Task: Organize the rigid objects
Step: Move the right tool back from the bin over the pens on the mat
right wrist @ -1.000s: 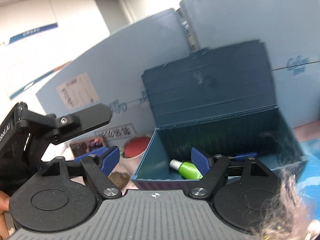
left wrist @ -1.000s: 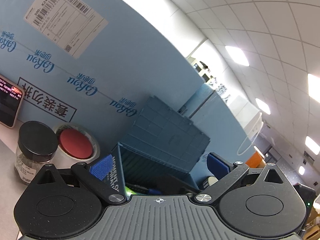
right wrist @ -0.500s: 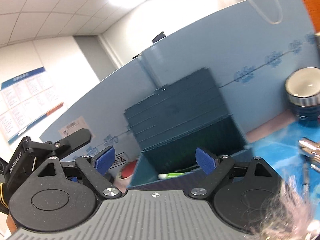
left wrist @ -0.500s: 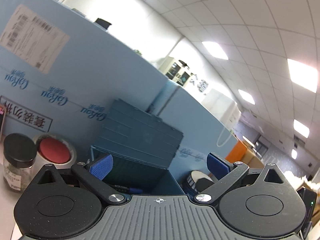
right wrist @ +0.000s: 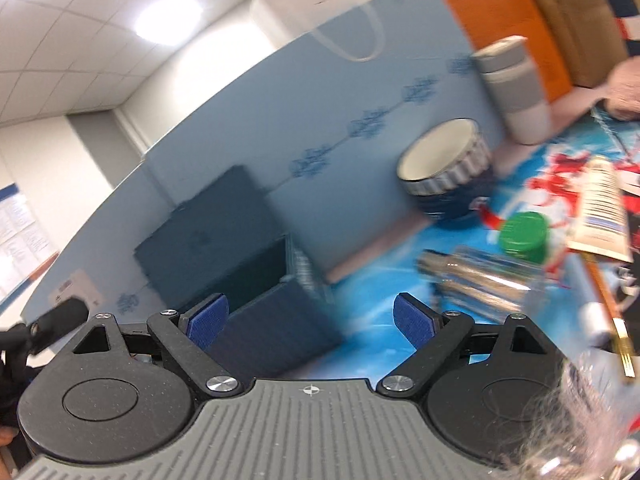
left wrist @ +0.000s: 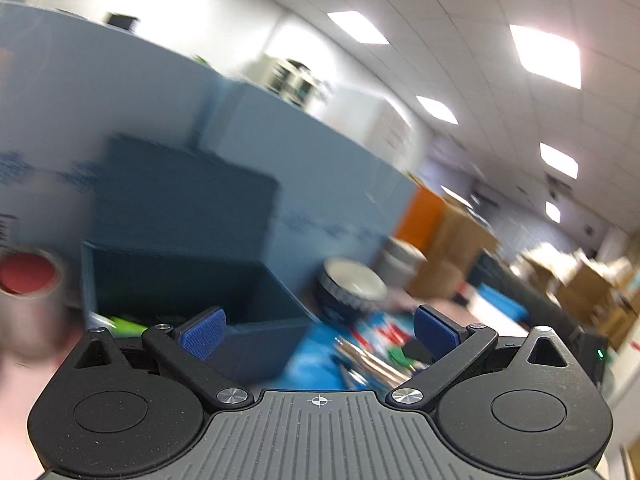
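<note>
Both views swung toward cluttered mat; blue storage box (right wrist: 256, 276) now lower left, behind left pad. Right gripper (right wrist: 311, 320) released, empty; left gripper (left wrist: 318, 330) likewise.

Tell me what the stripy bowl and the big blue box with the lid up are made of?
The bowl looks like glazed ceramic: glossy cream inside, dark blue ribbed outside that catches the light. The blue box looks like matte moulded plastic: dull, with ridged walls and lid. Both are blurred, so this is a best guess.
</note>
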